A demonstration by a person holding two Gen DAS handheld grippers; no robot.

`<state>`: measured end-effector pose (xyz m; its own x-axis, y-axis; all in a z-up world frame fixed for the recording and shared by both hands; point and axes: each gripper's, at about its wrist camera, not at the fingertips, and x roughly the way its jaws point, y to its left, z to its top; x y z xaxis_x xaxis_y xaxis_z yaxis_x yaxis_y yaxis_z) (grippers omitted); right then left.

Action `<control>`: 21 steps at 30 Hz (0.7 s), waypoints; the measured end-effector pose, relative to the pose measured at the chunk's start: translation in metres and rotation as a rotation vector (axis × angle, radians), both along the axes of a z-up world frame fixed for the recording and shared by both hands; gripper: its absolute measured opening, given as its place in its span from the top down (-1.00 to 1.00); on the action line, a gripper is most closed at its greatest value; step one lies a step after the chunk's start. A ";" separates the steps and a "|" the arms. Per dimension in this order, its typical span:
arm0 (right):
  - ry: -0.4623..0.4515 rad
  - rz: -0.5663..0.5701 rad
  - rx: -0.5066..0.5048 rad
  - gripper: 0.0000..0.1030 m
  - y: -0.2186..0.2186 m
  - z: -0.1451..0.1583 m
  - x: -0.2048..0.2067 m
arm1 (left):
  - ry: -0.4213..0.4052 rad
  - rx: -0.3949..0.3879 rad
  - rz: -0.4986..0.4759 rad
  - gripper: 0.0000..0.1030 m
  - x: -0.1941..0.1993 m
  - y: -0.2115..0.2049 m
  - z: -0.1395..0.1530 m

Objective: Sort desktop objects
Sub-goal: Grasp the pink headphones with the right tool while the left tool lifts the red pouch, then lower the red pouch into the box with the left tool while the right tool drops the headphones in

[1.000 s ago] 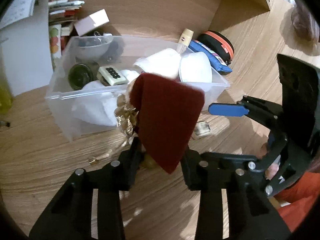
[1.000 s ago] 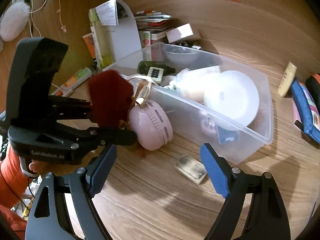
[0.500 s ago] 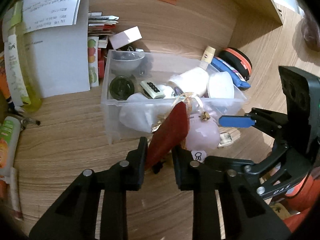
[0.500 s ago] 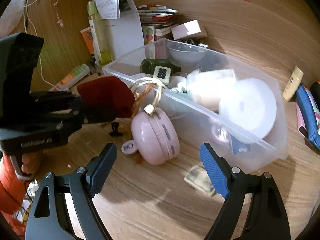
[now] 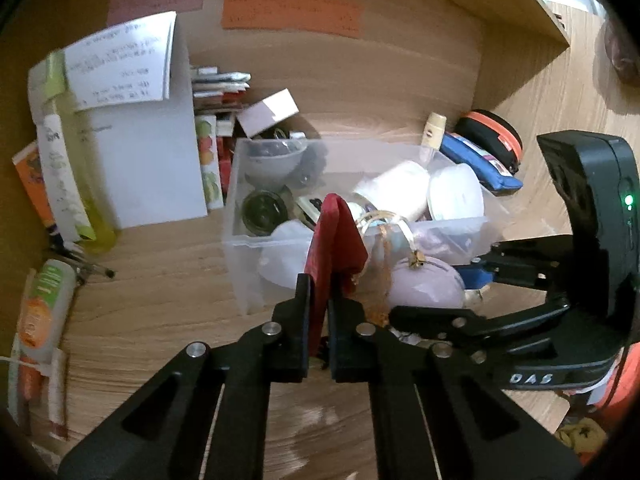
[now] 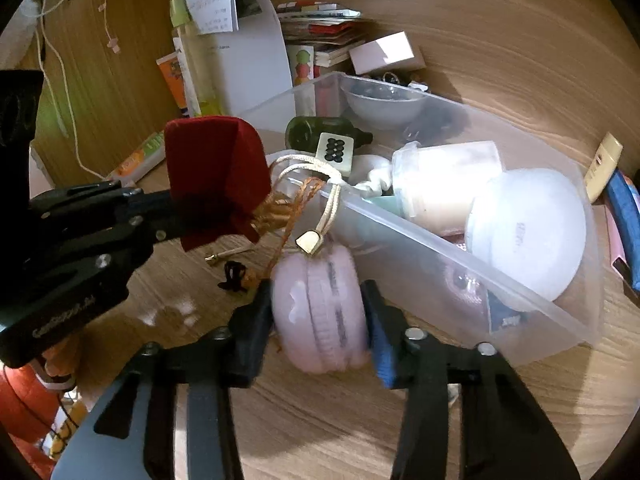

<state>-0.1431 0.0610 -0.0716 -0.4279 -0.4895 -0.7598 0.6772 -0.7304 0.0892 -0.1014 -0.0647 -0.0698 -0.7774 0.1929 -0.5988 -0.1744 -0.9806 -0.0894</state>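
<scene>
The desk [image 6: 328,432] is wood-grain laminate, smooth with a faint sheen; the back panel [image 5: 360,76] looks the same wood; the storage bin [image 6: 448,256] is clear, slightly frosted plastic; the dark red pouch [image 6: 212,176] is matt, velvety cloth with a frayed gold cord; the pink round case [image 6: 320,312] looks soft and matt, with a zip seam, a cream braided loop and a shiny gold metal clasp; the left gripper [image 5: 319,300] and right gripper [image 6: 320,304] are matt black plastic with bright metal screws, the right one's pads [image 6: 382,344] blue; the sheets [image 5: 120,64] are matt paper; the green bottle [image 6: 320,130] is glossy glass.
</scene>
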 end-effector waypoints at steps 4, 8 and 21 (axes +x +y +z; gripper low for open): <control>0.031 -0.010 -0.032 0.25 0.010 0.010 0.006 | 0.045 -0.019 0.028 0.96 0.007 -0.001 0.011; 0.049 -0.008 -0.070 0.25 0.021 0.024 0.012 | 0.088 -0.017 0.039 0.96 0.013 -0.002 0.027; 0.164 -0.057 -0.164 0.25 0.057 0.072 0.015 | 0.156 -0.034 0.043 0.96 0.007 0.013 0.057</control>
<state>-0.1281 0.1179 -0.0001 -0.5693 -0.5719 -0.5907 0.6504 -0.7527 0.1020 -0.0945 -0.0518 -0.0124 -0.8683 0.1391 -0.4761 -0.1415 -0.9894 -0.0310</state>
